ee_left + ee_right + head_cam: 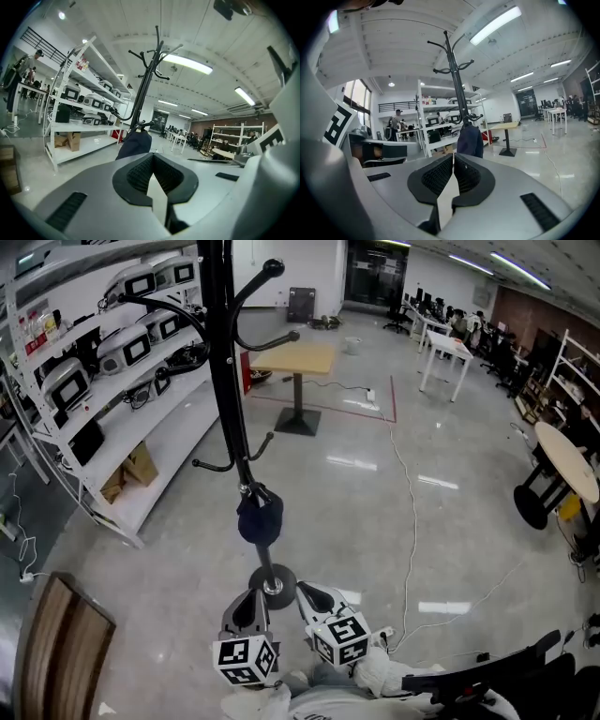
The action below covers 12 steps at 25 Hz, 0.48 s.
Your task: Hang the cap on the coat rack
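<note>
Lab with equipment shelves (173, 437), desks (448, 345)

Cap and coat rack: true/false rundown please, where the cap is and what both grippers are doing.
1. The cap hangs on the coat rack. True.
2. The left gripper is clamped on the cap. False: its jaws are together with nothing between them, and the cap is apart from it, out on the rack.
3. The right gripper has its jaws together and holds nothing. True.
4. The cap sits on the topmost hook. False: it hangs low on the pole, well below the top hooks.
</note>
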### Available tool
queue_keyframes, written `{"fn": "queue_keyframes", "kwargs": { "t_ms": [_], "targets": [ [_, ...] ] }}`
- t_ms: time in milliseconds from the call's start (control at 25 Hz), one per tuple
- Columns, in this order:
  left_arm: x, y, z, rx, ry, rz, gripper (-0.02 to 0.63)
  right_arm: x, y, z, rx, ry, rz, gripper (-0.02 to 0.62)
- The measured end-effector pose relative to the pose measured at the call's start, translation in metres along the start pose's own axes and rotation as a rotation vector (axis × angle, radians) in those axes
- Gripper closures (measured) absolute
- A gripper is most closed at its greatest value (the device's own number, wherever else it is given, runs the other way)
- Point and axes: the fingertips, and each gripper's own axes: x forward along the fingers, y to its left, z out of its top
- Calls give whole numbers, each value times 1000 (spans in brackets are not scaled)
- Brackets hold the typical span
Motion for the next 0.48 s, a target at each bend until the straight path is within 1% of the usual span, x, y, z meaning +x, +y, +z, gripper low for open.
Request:
{"fn": "queue_keyframes", "kwargs": {
  "t_ms": [120, 240, 360, 480],
  "targets": [
    [-2, -3, -1, 6, 6, 2, 604, 1, -1, -2, 6, 3, 3, 575],
    [-4, -6, 3, 33, -3, 8, 603, 2, 0, 2, 8, -7, 14, 575],
    [-4, -8, 6, 27, -8, 16, 604, 3, -1, 2, 31, -5, 25, 575],
    [-7, -12, 4, 41, -1, 13, 603, 4, 0, 1, 39, -7, 29, 575]
  ]
}}
